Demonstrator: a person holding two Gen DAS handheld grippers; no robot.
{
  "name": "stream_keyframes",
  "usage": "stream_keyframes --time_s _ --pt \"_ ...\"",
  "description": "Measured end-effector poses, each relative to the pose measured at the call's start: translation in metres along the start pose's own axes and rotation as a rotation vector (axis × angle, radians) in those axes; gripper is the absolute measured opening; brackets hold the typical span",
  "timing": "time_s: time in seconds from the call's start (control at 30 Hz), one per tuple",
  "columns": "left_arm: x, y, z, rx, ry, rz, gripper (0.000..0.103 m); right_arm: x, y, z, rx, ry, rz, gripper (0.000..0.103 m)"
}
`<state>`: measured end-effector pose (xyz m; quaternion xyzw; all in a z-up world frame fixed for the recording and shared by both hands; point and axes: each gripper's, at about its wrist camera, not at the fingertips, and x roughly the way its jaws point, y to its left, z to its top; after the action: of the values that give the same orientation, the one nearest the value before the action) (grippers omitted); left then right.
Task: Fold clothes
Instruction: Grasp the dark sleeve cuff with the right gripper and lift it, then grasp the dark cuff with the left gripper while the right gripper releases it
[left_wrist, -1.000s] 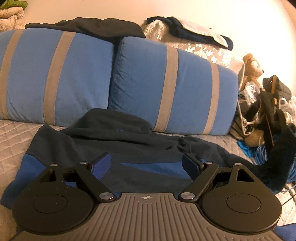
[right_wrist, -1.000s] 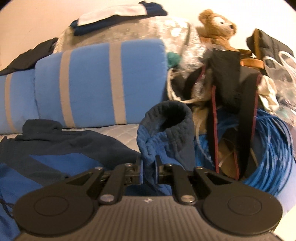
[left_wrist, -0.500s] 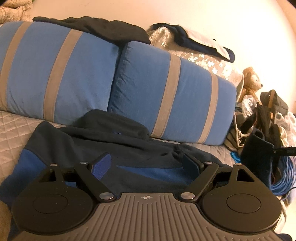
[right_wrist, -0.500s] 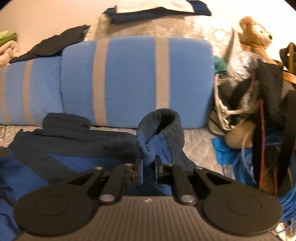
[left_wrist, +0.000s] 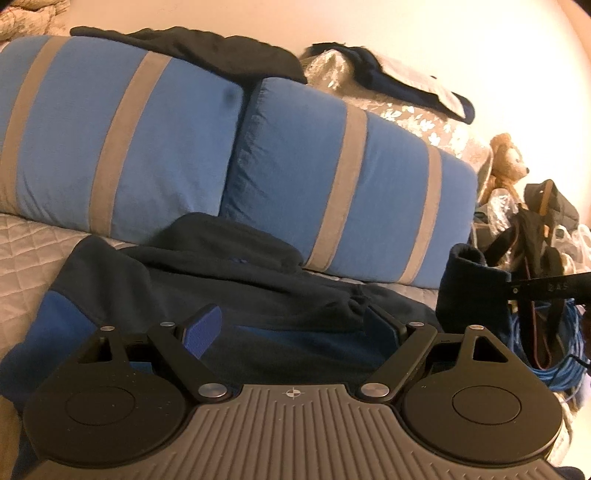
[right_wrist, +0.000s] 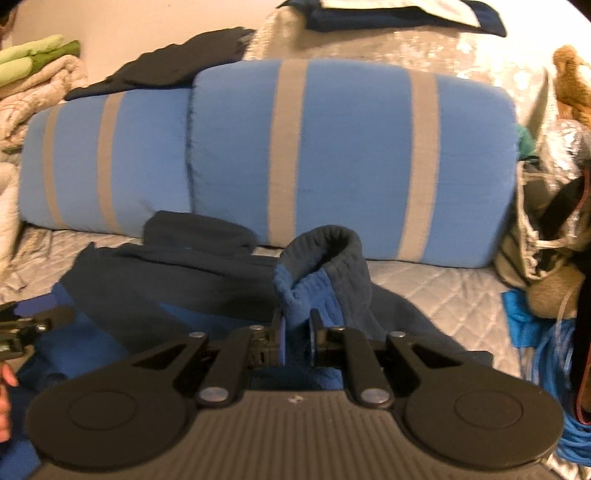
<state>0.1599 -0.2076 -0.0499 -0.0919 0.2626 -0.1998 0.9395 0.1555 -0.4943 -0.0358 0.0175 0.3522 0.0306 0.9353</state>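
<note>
We are gripping the sleeve cuff (right_wrist: 325, 266) with the right gripper (right_wrist: 296, 341), its fingers clamped tight on the ribbed blue and navy fabric, the cuff standing upright above them. Our left gripper (left_wrist: 291, 325) is hovering with its fingers spread wide apart, holding nothing, just over the body of the navy and blue sweatshirt (left_wrist: 229, 291). That sweatshirt is lying spread across the grey quilted cover (right_wrist: 436, 291), its collar reaching toward the two blue cushions with grey stripes (left_wrist: 332, 184) at the far side. Far right, we are seeing a teddy bear (left_wrist: 504, 162) above a heap of bags and a coil of blue cable (right_wrist: 554, 350).
</note>
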Motion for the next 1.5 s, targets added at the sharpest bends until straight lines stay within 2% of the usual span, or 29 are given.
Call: stream_keyframes --time_s 0.3,0.5,0.57,0.63,0.8,0.93,1.1,1.3,1.5 --pt "0.006 0.009 -0.001 -0.046 0.034 0.025 0.085 0.017 0.038 -0.007 -0.059 0.059 0.1 0.012" --pt "0.009 0.007 -0.001 -0.027 0.044 0.041 0.085 0.032 0.068 -0.015 -0.166 0.115 0.163 0.013" --pt "0.009 0.007 -0.001 -0.021 0.043 0.045 0.085 0.035 0.077 -0.018 -0.219 0.132 0.193 0.022" --pt "0.008 0.008 -0.002 -0.021 0.043 0.046 0.085 0.035 0.083 -0.02 -0.288 0.121 0.204 0.046" --pt "0.007 0.01 0.0 -0.041 0.041 0.026 0.085 0.025 0.086 -0.027 -0.521 0.073 0.222 0.061" --pt "0.006 0.007 0.0 -0.028 0.036 0.016 0.085 0.026 0.088 -0.045 -0.722 0.09 0.236 0.062" --pt "0.007 0.007 0.0 -0.03 0.041 0.008 0.085 0.04 0.095 -0.072 -0.873 0.144 0.254 0.062" --pt "0.007 0.009 -0.001 -0.042 0.051 0.015 0.085 0.063 0.099 -0.08 -0.892 0.229 0.322 0.062" --pt "0.009 0.008 -0.001 -0.033 0.057 0.013 0.085 0.081 0.097 -0.075 -0.836 0.253 0.36 0.059"
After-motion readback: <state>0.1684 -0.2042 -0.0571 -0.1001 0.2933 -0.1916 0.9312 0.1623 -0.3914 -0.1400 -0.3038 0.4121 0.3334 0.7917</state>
